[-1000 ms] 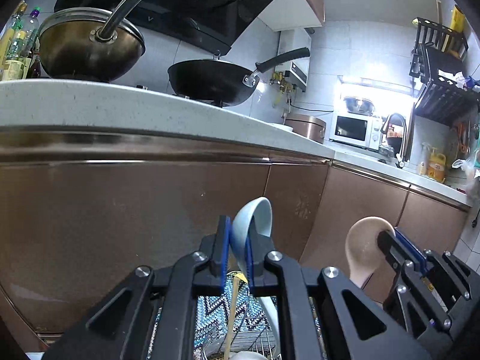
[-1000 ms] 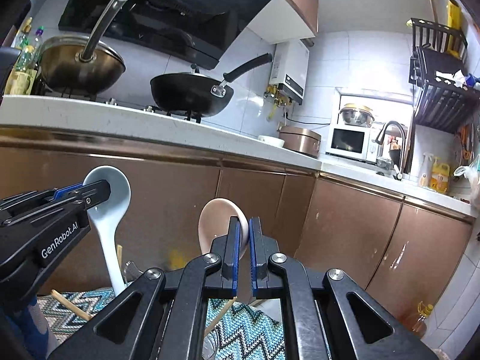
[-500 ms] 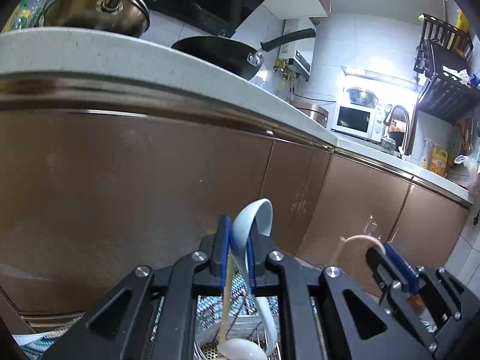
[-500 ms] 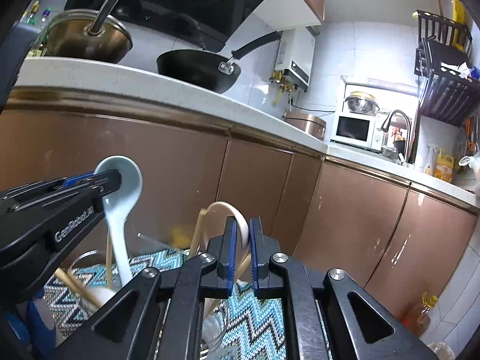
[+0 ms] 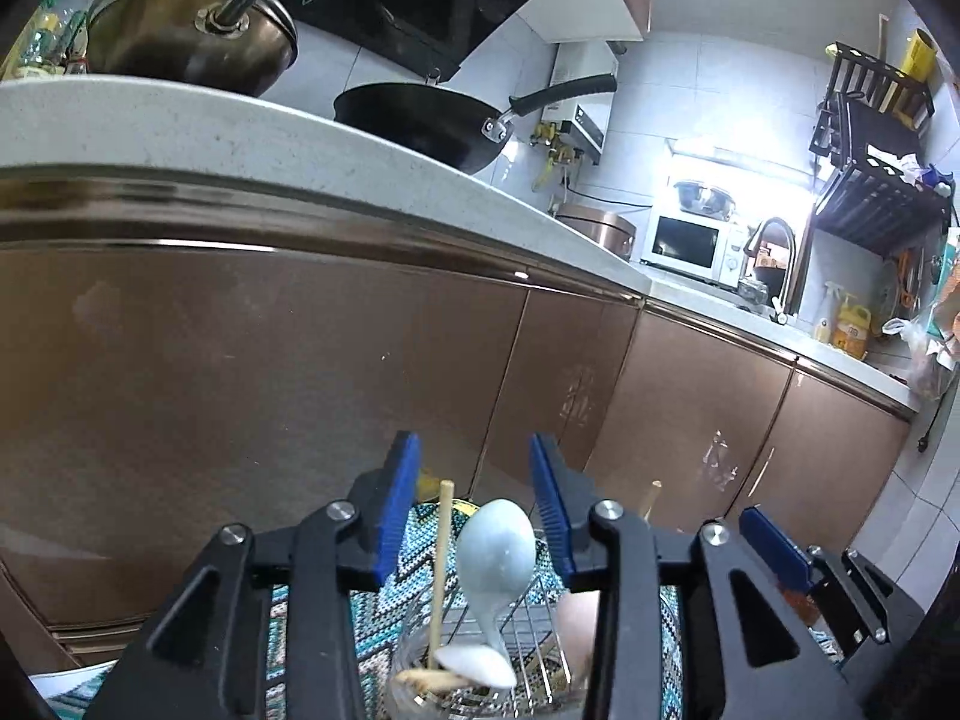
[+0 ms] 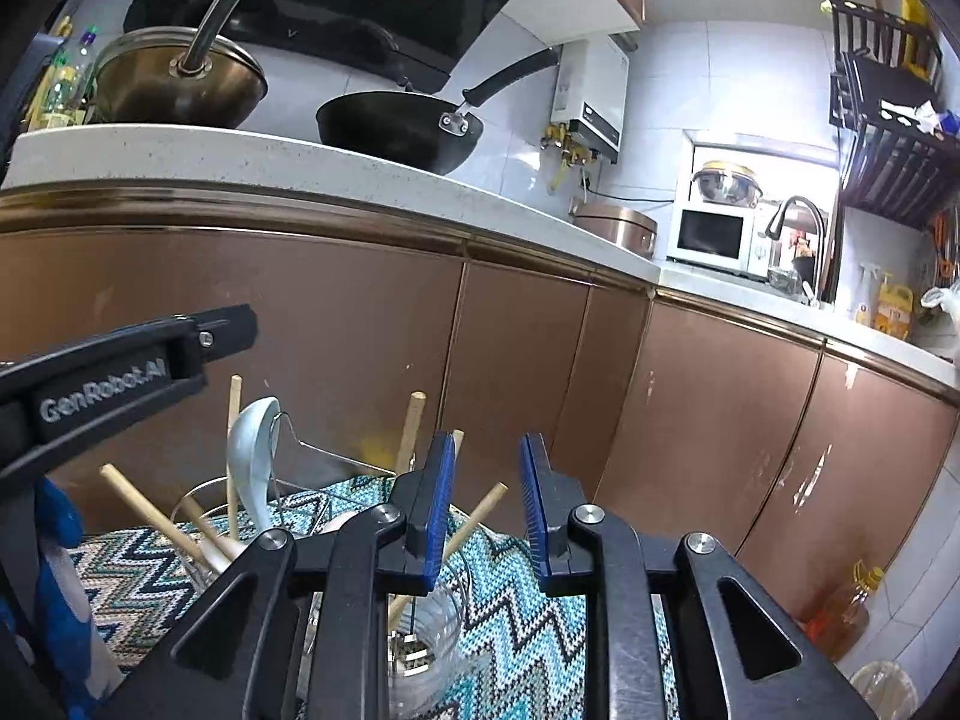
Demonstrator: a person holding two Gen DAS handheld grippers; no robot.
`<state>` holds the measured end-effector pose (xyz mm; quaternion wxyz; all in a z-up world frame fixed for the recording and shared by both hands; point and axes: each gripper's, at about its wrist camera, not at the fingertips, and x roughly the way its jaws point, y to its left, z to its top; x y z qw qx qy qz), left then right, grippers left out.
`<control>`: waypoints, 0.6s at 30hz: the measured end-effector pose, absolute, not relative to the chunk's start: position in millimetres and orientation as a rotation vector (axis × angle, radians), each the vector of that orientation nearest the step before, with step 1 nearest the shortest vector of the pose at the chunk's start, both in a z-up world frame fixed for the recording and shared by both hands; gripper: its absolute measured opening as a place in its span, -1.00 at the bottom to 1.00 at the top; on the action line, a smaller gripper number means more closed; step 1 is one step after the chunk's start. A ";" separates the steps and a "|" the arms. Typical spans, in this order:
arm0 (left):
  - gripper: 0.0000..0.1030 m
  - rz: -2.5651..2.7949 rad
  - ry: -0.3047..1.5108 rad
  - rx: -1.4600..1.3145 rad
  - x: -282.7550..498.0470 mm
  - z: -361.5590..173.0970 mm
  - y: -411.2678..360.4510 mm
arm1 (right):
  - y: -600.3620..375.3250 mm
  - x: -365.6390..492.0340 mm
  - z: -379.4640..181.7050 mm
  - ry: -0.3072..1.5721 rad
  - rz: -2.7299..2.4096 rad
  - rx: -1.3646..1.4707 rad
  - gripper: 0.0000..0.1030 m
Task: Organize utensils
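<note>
My left gripper (image 5: 474, 510) is open above a wire utensil holder (image 5: 528, 618). A pale blue ceramic spoon (image 5: 495, 552) stands free in that holder, bowl up, beside a wooden chopstick (image 5: 441, 558). My right gripper (image 6: 485, 504) is open and empty above a clear glass jar (image 6: 420, 654) that holds wooden chopsticks (image 6: 474, 522). The right wrist view shows the blue spoon (image 6: 252, 456) upright in the holder at left, under the left gripper (image 6: 120, 372). The tan spoon is hardly visible; a tan shape (image 5: 576, 624) lies low beside the holder.
Both containers stand on a zigzag-patterned cloth (image 6: 528, 612). Brown cabinet doors (image 5: 270, 390) rise close behind. The counter above carries a lidded pot (image 5: 186, 42) and a black wok (image 5: 432, 120). An oil bottle (image 6: 846, 606) stands on the floor at right.
Both grippers have opened. The blue spoon left the left jaws and now stands in the wire holder. The tan spoon left the right jaws and dropped out of clear sight.
</note>
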<state>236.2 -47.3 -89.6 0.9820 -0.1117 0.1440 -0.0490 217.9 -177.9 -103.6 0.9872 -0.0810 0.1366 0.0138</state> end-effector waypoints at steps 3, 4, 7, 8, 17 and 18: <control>-0.24 -0.099 0.297 -0.215 219.8 -80.5 -42.1 | -182.2 204.8 -95.0 0.276 0.024 -0.146 -0.58; -0.20 -0.097 0.302 -0.211 213.8 -77.4 -40.8 | -183.5 200.2 -91.7 0.279 0.025 -0.142 -0.57; -0.04 -0.091 0.317 -0.186 194.0 -65.0 -40.3 | -187.1 177.5 -77.9 0.272 0.016 -0.136 -0.49; 0.04 -0.085 0.324 -0.176 187.0 -61.8 -40.2 | -188.4 170.8 -74.1 0.271 0.015 -0.132 -0.41; 0.28 -0.073 0.327 -0.056 107.4 -28.9 -47.3 | -209.1 88.1 -34.8 0.294 -0.015 -0.063 0.03; 0.28 -0.071 0.328 -0.047 100.8 -26.3 -47.4 | -211.0 78.5 -31.2 0.296 -0.023 -0.061 0.06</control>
